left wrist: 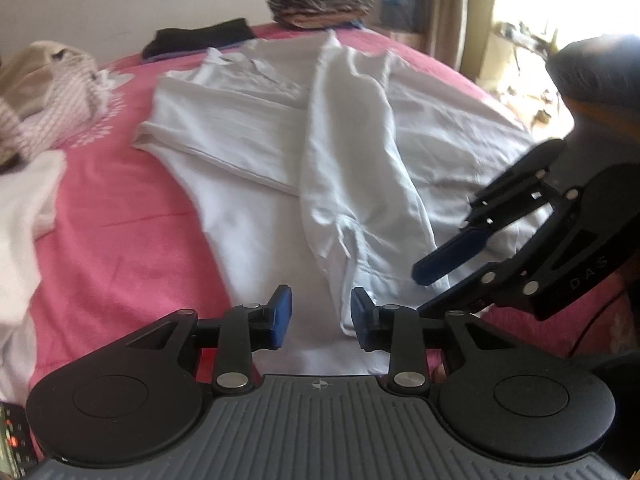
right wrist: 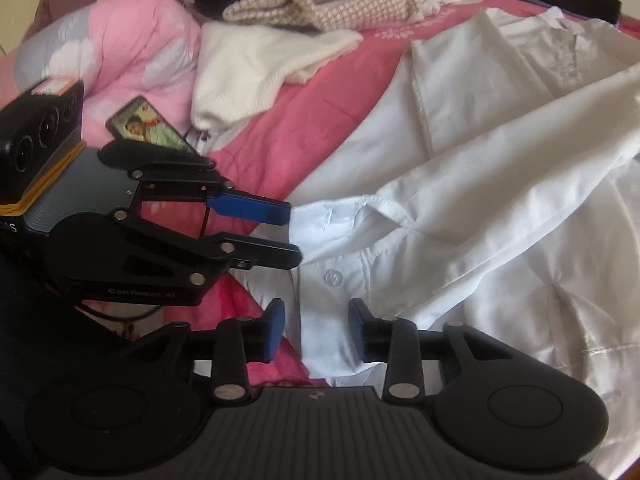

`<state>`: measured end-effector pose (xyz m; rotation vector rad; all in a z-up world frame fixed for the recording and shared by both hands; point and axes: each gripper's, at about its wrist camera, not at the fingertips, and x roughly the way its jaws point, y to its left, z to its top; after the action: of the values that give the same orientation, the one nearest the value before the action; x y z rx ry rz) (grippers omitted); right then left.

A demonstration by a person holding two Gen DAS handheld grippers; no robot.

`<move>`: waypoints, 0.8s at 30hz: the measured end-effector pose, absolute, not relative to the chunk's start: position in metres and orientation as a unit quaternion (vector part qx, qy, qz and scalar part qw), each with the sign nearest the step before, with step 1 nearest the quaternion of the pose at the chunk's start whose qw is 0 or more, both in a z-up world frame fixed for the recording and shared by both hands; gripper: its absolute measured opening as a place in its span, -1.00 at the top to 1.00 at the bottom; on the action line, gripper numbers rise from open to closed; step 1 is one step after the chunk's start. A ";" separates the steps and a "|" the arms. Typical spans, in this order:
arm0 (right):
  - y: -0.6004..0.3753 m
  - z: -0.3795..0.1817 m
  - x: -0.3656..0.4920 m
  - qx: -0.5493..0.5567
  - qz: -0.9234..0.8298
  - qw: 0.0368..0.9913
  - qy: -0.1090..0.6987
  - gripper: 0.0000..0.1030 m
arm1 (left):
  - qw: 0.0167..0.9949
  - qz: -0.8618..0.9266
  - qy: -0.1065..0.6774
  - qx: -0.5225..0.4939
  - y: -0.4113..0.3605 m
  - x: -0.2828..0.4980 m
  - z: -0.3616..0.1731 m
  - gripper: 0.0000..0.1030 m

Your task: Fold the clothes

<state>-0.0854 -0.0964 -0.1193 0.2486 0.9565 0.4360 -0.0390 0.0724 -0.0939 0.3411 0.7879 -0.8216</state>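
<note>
A white long-sleeved shirt (left wrist: 320, 128) lies spread on the pink bedsheet (left wrist: 120, 200), both sleeves folded in across its body. The buttoned cuff (right wrist: 332, 276) of one sleeve lies near the front edge. My left gripper (left wrist: 321, 316) hovers open over the shirt's lower end, its blue pads apart with the fabric seen between them but not pressed. Beside it on the right, my right gripper (left wrist: 424, 292) is open too. In the right wrist view the right gripper (right wrist: 317, 324) straddles the cuff without pinching it. The left gripper (right wrist: 294, 236) is at the cuff's left edge.
A stack of folded clothes (left wrist: 320, 0) and a black garment (left wrist: 200, 40) sit at the bed's far end. Unfolded clothes (left wrist: 48, 84) and a white knit garment (right wrist: 260, 68) lie on the left. A phone (right wrist: 148, 124) rests by a pink quilt (right wrist: 132, 40).
</note>
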 end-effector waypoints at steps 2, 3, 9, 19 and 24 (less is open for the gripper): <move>-0.101 -0.116 -0.087 0.129 0.201 0.861 0.450 0.21 | 0.836 -0.378 0.371 0.140 0.079 -0.037 -0.089 0.35; -0.104 -0.114 -0.087 0.134 0.197 0.861 0.449 0.21 | 0.840 -0.374 0.371 0.133 0.081 -0.036 -0.087 0.35; -0.122 -0.108 -0.088 0.162 0.170 0.868 0.439 0.21 | 0.854 -0.353 0.374 0.076 0.090 -0.024 -0.080 0.34; -0.191 -0.097 -0.081 0.255 0.056 0.877 0.402 0.21 | 0.863 -0.350 0.365 0.003 0.072 0.024 -0.066 0.27; -0.257 -0.081 -0.072 0.297 -0.048 0.886 0.354 0.21 | 0.861 -0.352 0.368 0.018 0.034 0.049 -0.071 0.26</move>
<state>-0.0723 -0.2572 -0.0808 0.6181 0.7356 -0.0991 0.0492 0.0341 -0.0707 0.0375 0.7718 -0.7379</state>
